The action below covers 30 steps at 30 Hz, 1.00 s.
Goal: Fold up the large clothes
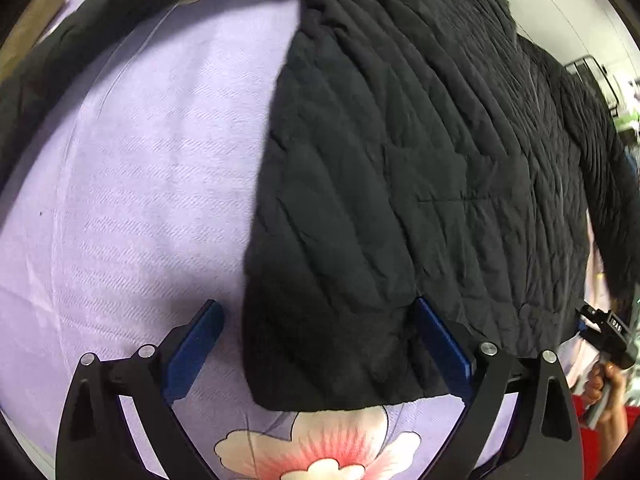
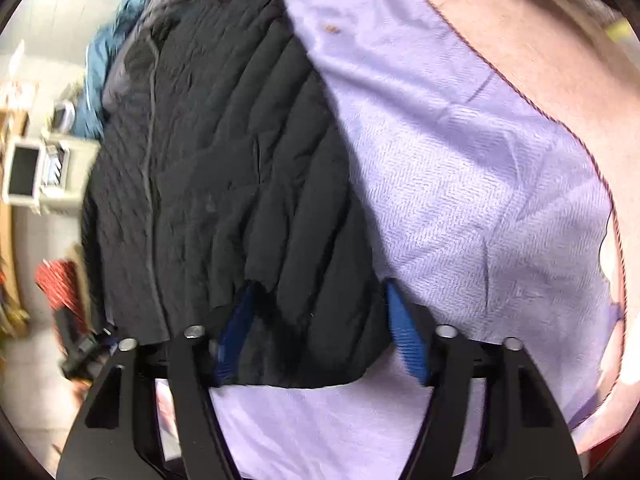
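A large black quilted jacket (image 1: 400, 168) lies spread on a lilac bed sheet (image 1: 140, 200). My left gripper (image 1: 320, 312) is open, blue pads wide apart, low over the jacket's near hem corner, which lies between the fingers. The other gripper (image 1: 608, 332) shows at the jacket's right edge in the left wrist view. In the right wrist view the jacket (image 2: 224, 184) runs away from me on the lilac sheet (image 2: 480, 184). My right gripper (image 2: 320, 304) is open, and a folded part of the hem sits between its blue pads.
A pink flower print (image 1: 320, 452) marks the sheet near the left gripper. A blue garment (image 2: 104, 64) lies past the jacket's far end. A white monitor and shelf (image 2: 28, 172) stand off the bed at left. The sheet's edge (image 2: 600, 168) curves at right.
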Tool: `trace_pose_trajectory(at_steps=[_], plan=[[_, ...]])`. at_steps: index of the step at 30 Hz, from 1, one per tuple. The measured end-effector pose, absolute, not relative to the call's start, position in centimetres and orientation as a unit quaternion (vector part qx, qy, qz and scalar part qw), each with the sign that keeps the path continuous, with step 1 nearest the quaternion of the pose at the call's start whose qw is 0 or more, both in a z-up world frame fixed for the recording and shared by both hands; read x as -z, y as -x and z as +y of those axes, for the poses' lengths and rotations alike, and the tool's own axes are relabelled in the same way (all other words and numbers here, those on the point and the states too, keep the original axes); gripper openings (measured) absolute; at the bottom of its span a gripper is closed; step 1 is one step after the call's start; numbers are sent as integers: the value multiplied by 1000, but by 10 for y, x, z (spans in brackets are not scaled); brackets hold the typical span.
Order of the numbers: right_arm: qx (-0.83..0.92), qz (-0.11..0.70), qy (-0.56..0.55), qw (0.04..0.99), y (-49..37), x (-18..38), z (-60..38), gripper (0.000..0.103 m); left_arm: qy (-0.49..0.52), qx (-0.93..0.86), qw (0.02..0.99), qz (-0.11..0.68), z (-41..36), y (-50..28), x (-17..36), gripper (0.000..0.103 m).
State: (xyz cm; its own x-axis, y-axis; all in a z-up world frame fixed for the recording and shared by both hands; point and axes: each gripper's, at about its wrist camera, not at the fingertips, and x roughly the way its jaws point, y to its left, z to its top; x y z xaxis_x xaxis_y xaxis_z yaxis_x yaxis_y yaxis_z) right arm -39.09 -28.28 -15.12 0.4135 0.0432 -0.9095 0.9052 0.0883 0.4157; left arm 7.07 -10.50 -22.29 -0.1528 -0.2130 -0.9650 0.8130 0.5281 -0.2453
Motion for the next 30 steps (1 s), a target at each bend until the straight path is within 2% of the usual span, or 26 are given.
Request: trace_pose_trajectory(at_steps=[1,2,3,5,7,8,12,18,21,26,30], plan=[[346,406,-584,612,392,152,-283,44,-245,423,608,626,-106,-69,223,86],[338,394,-598,610,387,153,-291,29,-253,422,610,621,-107,-67,222,75],[336,383,-609,609,387,152,-290,24,-251,430,606,620,-106,-65,221,67],[337,379,-602,617,383,144,-288,16,-251,433,602,622,-110,-64,216,44],[337,370,-600,624,380,134,-284,14,-241,444,592,628,-110,-63,211,23],[336,364,-603,626,381,129,-284,13,-238,443,595,628,-109,-64,208,18],[314,337,-602,652,393,86,-279,11,-222,467,603,608,-103,-58,172,12],[289,382,-561,675,398,33,-247,10,-236,496,590,592,-74,-54,119,11],[289,399,-578,651,417,38,-223,10,-262,490,575,601,-51,-52,124,11],[294,414,-614,604,441,64,-179,10,-289,454,546,641,-13,-46,164,11],[299,442,-601,595,443,72,-160,10,-304,436,549,645,-6,-44,180,11]])
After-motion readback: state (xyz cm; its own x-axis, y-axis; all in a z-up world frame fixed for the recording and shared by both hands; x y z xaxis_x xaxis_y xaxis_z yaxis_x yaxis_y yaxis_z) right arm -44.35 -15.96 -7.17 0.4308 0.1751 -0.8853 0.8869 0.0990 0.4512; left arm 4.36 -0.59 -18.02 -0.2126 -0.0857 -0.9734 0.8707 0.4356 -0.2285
